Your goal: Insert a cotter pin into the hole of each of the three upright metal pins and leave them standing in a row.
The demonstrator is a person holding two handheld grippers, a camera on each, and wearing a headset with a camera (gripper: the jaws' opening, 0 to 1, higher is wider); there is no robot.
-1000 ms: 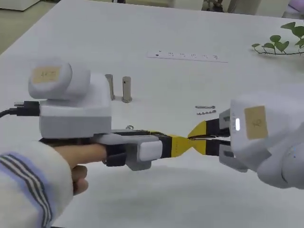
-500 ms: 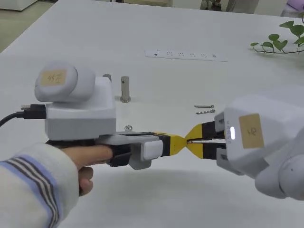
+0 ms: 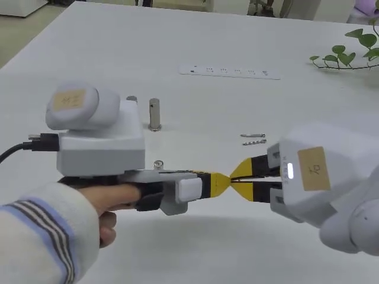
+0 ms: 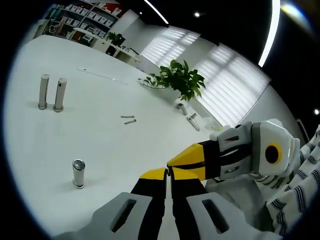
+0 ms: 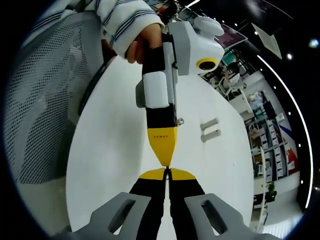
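Observation:
Two upright metal pins [image 4: 44,91] [image 4: 60,94] stand side by side at the table's far left; one of them [image 3: 154,114] is in plain sight in the head view. A third pin [image 4: 78,173] stands alone nearer, right behind my left gripper's body [image 3: 158,164]. Two cotter pins [image 3: 253,139] [image 4: 129,119] lie flat on the table further right. My left gripper [image 3: 224,180] [image 4: 167,173] points right with its jaws shut. My right gripper [image 3: 235,178] [image 5: 166,173] points left, also shut. Their yellow tips meet point to point above the table. I see nothing between either pair of jaws.
A white power strip [image 3: 230,71] lies at the back of the table, and a leafy plant [image 3: 349,50] [image 4: 177,80] stands at the far right. A black cable [image 3: 12,151] runs off my left gripper. A mesh chair [image 5: 40,100] is behind the person.
The head camera has shifted a little. Both grippers stay shut and tip to tip, drifting slightly down and left. The pins and cotter pins have not moved.

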